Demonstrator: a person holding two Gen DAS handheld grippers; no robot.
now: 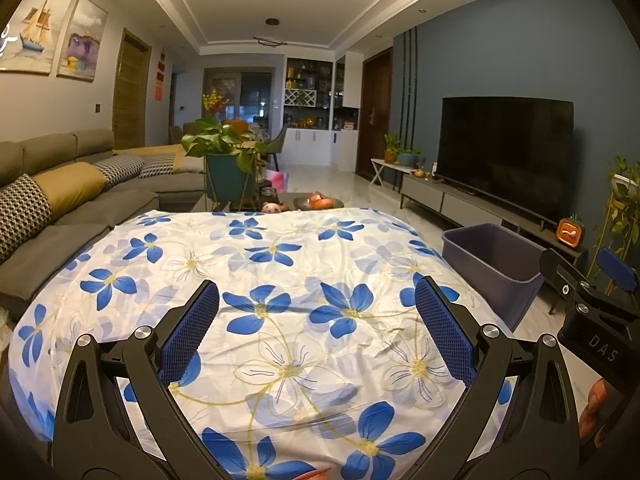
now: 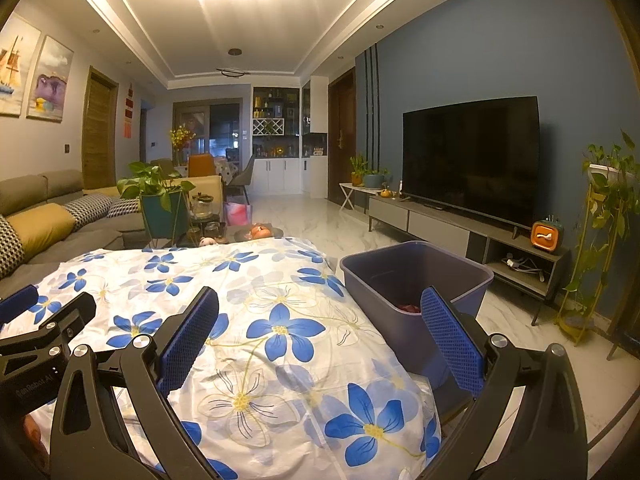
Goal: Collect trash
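A table under a white cloth with blue flowers (image 1: pixel 280 288) fills the middle of both views (image 2: pixel 248 320). A purple plastic bin (image 2: pixel 416 280) stands on the floor at its right side, with something reddish (image 2: pixel 408 307) lying in its bottom; it also shows in the left wrist view (image 1: pixel 494 264). My left gripper (image 1: pixel 318 320) is open and empty above the cloth. My right gripper (image 2: pixel 320 324) is open and empty above the table's right edge and the bin. Each gripper shows at the other view's edge (image 1: pixel 592 300) (image 2: pixel 44 320). No loose trash shows on the cloth.
A grey sofa (image 1: pixel 72 200) runs along the left. A potted plant (image 1: pixel 228 160), a fruit bowl (image 1: pixel 318 202) and a small pig toy (image 1: pixel 274 208) sit beyond the table. A TV (image 2: pixel 472 160) on a low cabinet (image 2: pixel 460 228) lines the right wall. A plant stand (image 2: pixel 600 240) is far right.
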